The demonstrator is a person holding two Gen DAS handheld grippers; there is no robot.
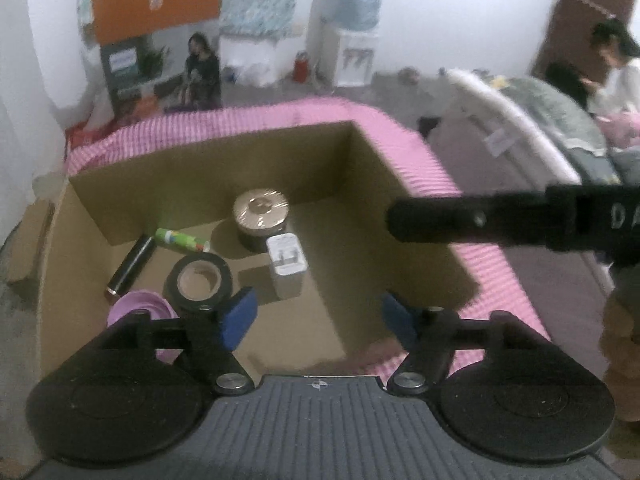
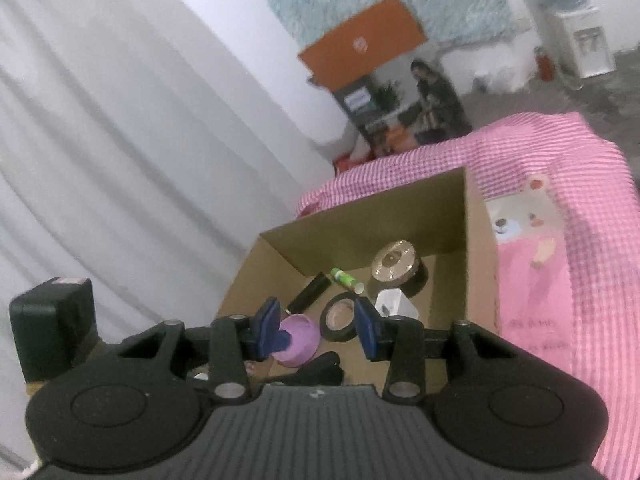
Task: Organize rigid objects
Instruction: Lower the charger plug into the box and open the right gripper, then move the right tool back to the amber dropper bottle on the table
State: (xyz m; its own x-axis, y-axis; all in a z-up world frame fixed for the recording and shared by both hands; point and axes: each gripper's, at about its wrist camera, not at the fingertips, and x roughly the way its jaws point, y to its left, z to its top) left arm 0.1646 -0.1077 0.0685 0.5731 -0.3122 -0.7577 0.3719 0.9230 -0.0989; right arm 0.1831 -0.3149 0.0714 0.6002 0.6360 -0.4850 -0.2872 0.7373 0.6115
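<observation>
I read only "DA" on the black right tool (image 1: 520, 224) at 3 o'clock. Both tools, left (image 1: 320, 316) too, gape empty above the open brown cardboard box (image 1: 372, 160) holding the white plastic charger (image 1: 286, 266).

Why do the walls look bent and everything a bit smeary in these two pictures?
Left wrist view: the fisheye lens bows the room's edges; the cardboard box and pink cloth are blurred, and the round tin carries glare. Right wrist view: the curtain curves, the background smears, and corners go dark.
</observation>
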